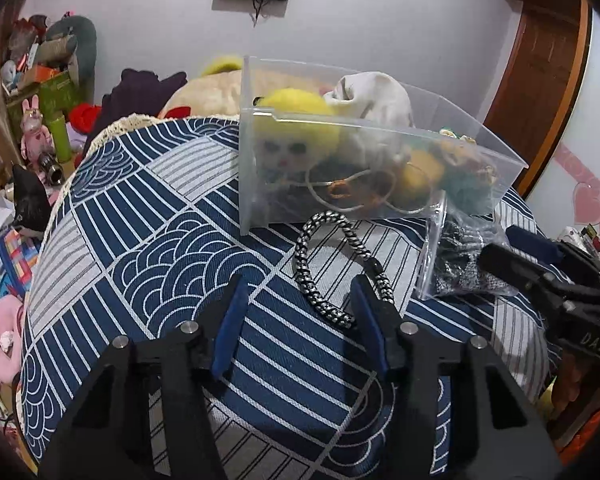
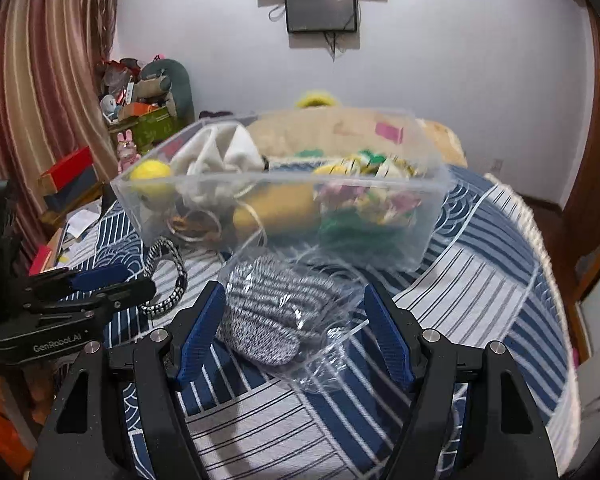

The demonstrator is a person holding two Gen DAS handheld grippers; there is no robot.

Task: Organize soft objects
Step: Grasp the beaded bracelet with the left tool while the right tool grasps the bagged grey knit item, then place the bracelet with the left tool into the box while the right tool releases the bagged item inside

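A clear plastic bin (image 1: 484,140) (image 2: 432,208) stands on the blue patterned cloth, holding a yellow plush toy (image 1: 296,108), white cloth (image 1: 376,96) and other soft items. A black-and-white braided rope (image 1: 328,256) (image 2: 172,276) lies in front of it. A grey knit item in a clear bag (image 1: 460,264) (image 2: 268,312) lies to its right. My left gripper (image 1: 300,300) (image 2: 116,276) is open, its right finger by the rope's end. My right gripper (image 2: 294,308) (image 1: 516,248) is open, with the bagged knit between its fingers.
The cloth-covered surface (image 1: 140,248) curves down at left and right. Cluttered shelves with toys and boxes (image 1: 48,92) stand at the left, papers on the floor below. A large beige plush (image 2: 332,132) lies behind the bin. A wooden door (image 1: 540,72) is at the right.
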